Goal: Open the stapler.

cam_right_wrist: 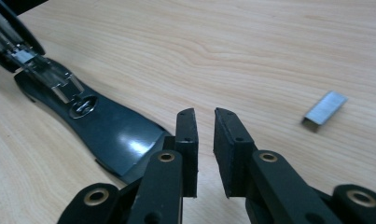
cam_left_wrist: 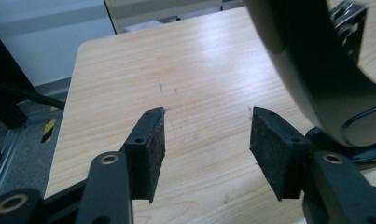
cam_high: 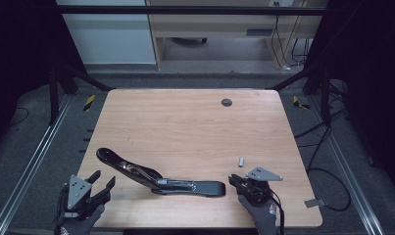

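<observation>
Near the table's (cam_high: 185,122) front edge lies a black hinged stapler (cam_high: 160,178), swung wide open with its metal staple channel bared, and a small grey strip of staples (cam_high: 241,161) rests loose on the wood toward the right edge. Neither claw grips anything: the left claw (cam_high: 101,182) hangs at the front left corner with its 2 pads spread and empty, while the right claw (cam_high: 238,180), jaws only narrowly parted, sits just beside the stapler's base. Opening looks done; picking up the strip, seating it in the channel and closing the stapler likely remain.
</observation>
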A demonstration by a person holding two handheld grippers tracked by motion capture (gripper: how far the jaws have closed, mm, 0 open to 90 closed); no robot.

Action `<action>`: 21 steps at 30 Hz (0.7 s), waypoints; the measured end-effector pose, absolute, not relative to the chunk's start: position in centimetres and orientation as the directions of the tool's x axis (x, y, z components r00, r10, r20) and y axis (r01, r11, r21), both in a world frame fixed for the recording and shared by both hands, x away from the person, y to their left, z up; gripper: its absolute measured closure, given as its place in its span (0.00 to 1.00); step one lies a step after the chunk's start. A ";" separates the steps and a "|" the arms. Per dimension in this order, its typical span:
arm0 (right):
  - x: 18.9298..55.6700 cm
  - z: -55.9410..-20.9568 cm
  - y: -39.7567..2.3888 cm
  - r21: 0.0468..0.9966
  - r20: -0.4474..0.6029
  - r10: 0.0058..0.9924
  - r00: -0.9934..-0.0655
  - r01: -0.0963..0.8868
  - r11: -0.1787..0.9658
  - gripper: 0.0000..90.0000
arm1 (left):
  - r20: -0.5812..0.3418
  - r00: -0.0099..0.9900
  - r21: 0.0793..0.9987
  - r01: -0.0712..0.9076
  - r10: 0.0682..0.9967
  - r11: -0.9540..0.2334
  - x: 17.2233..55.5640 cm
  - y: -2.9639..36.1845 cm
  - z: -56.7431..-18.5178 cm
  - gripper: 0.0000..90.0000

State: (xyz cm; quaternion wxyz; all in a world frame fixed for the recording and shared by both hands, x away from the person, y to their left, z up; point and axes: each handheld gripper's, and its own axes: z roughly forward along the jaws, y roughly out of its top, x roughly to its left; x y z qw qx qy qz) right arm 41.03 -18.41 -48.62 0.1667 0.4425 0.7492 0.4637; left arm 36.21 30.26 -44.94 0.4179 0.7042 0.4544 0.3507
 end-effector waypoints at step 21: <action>45.1 -46.4 -20.6 0.806 0.092 0.904 -0.417 0.564 0.178 0.82 | 0.125 0.324 0.864 0.429 0.938 -0.264 37.6 30.2 -48.4 0.52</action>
